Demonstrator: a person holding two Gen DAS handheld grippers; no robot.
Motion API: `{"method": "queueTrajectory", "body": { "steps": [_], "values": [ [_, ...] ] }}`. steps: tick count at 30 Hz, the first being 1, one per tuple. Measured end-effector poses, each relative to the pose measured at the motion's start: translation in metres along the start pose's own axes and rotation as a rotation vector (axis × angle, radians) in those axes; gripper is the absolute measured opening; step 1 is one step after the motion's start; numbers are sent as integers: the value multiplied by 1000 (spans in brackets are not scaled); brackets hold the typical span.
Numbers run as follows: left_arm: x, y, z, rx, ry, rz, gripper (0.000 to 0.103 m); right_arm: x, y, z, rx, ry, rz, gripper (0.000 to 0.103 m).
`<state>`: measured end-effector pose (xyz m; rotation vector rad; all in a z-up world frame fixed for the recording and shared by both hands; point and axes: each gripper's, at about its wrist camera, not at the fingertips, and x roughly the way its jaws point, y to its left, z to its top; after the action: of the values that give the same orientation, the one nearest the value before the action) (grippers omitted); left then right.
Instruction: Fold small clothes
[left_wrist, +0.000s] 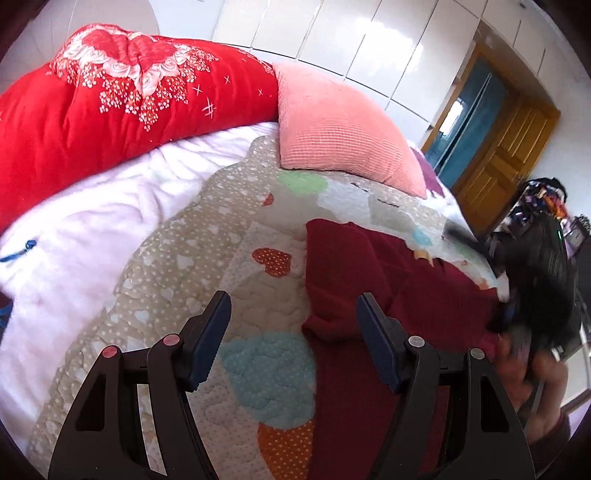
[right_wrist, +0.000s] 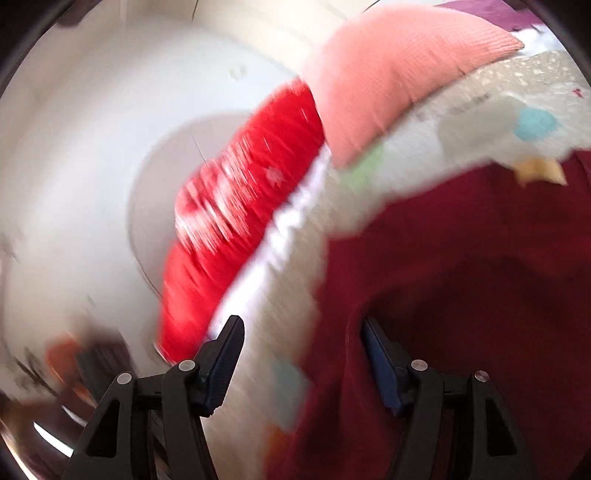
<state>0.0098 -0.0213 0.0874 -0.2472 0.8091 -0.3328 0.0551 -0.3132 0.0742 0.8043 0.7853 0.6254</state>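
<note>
Dark red garment (left_wrist: 391, 295) lies on the heart quilt (left_wrist: 229, 236), with the pink pillow (left_wrist: 340, 133) and red duvet (left_wrist: 122, 107) behind it. Left gripper (left_wrist: 293, 317) gapes wide, empty, above the garment's edge. Right gripper (right_wrist: 303, 343) is spread too, view blurry.

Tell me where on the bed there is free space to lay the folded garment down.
The quilt lies bare between the dark red garment and the white blanket. The blanket below the red duvet is also free. It is crowded near the pink pillow and on the garment's side.
</note>
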Motion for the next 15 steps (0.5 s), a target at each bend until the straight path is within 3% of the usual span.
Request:
{"method": "queueTrajectory", "body": {
  "steps": [3, 7, 11, 15],
  "values": [
    [2, -1, -2, 6, 18, -20, 70, -3, 12, 14, 62, -53, 112, 64],
    [9, -3, -3, 4, 19, -52, 70, -32, 25, 3, -14, -41, 32, 64],
    [26, -1, 1, -25, 31, -26, 71, -97, 11, -32, -120, -53, -221, 64],
    [53, -2, 8, -36, 54, -18, 73, -171, -11, -62, -210, -133, -597, 65]
  ]
}}
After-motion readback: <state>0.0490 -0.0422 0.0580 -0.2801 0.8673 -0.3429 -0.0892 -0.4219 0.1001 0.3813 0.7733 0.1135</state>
